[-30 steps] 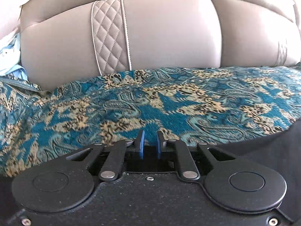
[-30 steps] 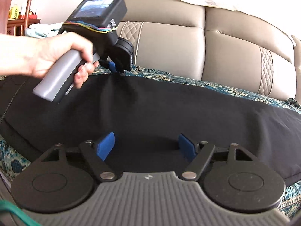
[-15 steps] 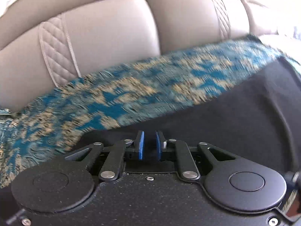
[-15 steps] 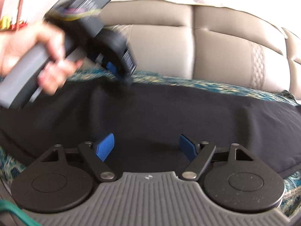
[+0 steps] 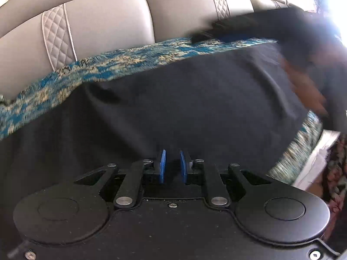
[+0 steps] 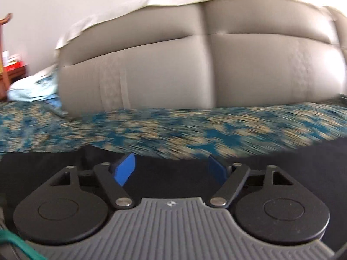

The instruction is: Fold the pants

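Currently the black pants (image 5: pixel 173 108) lie spread across the sofa seat on top of a teal paisley cover (image 5: pixel 121 65), filling most of the left wrist view. Left gripper (image 5: pixel 172 165) is low over the cloth, its blue fingers (image 5: pixel 162 166) drawn close with only a narrow slot between them. Dark fabric sits in and around that slot, but whether it is actually pinched cannot be told; black on black, too dim. Far edge of the pants runs diagonally, with the cover showing as a strip behind it and again at the lower right corner. Upper right of that view is heavily blurred: a raised dark fold of fabric and a smeared skin-toned shape, not identifiable. Beige sofa backrest (image 5: pixel 108 21) with quilted diamond panels stands behind.

Right wrist view is motion-blurred. Right gripper (image 6: pixel 172 170) has its blue fingers (image 6: pixel 125 169) spread wide apart, nothing between them. It hovers over the near part of the pants (image 6: pixel 282 169), whose black edge crosses just beyond the fingertips. Past that edge lies bare paisley cover (image 6: pixel 195 130), then the backrest (image 6: pixel 238 65) with a pale cloth draped along its top. Light blue fabric (image 6: pixel 32 86) is bunched at the far left end of the seat, beside a wooden piece of furniture (image 6: pixel 13 71).
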The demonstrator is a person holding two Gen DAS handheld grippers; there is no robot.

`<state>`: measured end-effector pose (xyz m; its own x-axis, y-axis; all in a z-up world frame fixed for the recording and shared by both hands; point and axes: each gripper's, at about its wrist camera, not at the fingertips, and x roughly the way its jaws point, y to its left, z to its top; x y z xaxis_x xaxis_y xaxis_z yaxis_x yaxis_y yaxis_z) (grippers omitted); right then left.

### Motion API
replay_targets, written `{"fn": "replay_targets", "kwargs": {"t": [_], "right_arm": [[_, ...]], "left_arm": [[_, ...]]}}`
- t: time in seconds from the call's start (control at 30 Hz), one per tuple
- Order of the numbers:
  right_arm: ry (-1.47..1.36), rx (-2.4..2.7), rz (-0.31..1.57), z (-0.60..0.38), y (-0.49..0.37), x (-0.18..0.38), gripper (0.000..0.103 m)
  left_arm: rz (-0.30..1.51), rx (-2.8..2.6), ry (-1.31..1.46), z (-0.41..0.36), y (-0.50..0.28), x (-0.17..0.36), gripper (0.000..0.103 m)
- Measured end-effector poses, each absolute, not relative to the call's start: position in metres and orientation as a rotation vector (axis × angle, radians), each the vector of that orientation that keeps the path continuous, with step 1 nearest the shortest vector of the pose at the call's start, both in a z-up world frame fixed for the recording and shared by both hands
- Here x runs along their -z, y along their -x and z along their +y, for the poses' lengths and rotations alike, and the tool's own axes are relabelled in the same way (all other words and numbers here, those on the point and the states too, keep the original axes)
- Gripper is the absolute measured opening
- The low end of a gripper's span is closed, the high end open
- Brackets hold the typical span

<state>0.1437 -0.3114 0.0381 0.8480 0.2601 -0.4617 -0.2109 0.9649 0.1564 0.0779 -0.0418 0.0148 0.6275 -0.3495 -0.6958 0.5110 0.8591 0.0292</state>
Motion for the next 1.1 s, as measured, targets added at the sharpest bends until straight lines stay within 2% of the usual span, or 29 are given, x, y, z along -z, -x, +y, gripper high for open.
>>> {"fn": "replay_targets", "kwargs": {"t": [0.07,0.13,0.27,0.33,0.4,0.43,0.47,0.5,0.53,0.7,0.83,0.9,1.0,1.07,1.1], "right_arm": [[-0.049,-0.320,0.551,-0.288,-0.167,-0.044,0.049],[0.044,-0.404,0.597,-0.254,-0.190,-0.047,0.045],[0.145,-0.564,0.716,-0.193,-0.220,-0.039,0.046],[0.202,-0.577,0.743,-0.168,-0.228,-0.029,0.060],[0.263,-0.567,0.766,-0.149,-0.233,-0.018,0.062],[0.274,-0.563,0.778,-0.145,-0.234,-0.014,0.058],[0.258,-0.572,0.772,-0.144,-0.233,-0.013,0.031],[0.246,-0.580,0.784,-0.142,-0.232,-0.014,0.019],[0.236,-0.581,0.790,-0.144,-0.230,-0.016,0.002],[0.385,-0.367,0.614,-0.143,-0.223,-0.023,0.002],[0.270,-0.200,0.644,-0.173,-0.252,-0.033,0.003],[0.165,-0.253,0.673,-0.191,-0.252,-0.038,0.011],[0.039,-0.478,0.746,-0.203,-0.236,-0.036,0.032],[0.066,-0.603,0.785,-0.198,-0.219,-0.028,0.048],[0.088,-0.649,0.801,-0.195,-0.212,-0.021,0.051]], "left_arm": [[0.734,0.505,-0.209,-0.037,-0.063,-0.012,0.016],[0.726,0.507,-0.178,-0.031,-0.053,-0.009,0.016],[0.722,0.506,-0.105,-0.020,-0.047,-0.007,0.016],[0.717,0.506,-0.075,-0.016,-0.046,-0.007,0.016],[0.709,0.505,-0.054,-0.013,-0.044,-0.006,0.016],[0.704,0.505,-0.046,-0.013,-0.043,-0.005,0.016],[0.700,0.506,-0.034,-0.011,-0.042,-0.005,0.016],[0.699,0.507,-0.022,-0.009,-0.042,-0.005,0.016],[0.699,0.509,-0.005,-0.006,-0.044,-0.005,0.016],[0.698,0.519,0.062,0.003,-0.048,-0.002,0.015],[0.696,0.523,0.073,0.006,-0.049,-0.001,0.015],[0.691,0.523,0.073,0.007,-0.048,0.000,0.015],[0.688,0.521,0.073,0.008,-0.047,0.001,0.015],[0.689,0.518,0.073,0.007,-0.047,0.001,0.015],[0.690,0.517,0.073,0.007,-0.047,0.001,0.015]]}}
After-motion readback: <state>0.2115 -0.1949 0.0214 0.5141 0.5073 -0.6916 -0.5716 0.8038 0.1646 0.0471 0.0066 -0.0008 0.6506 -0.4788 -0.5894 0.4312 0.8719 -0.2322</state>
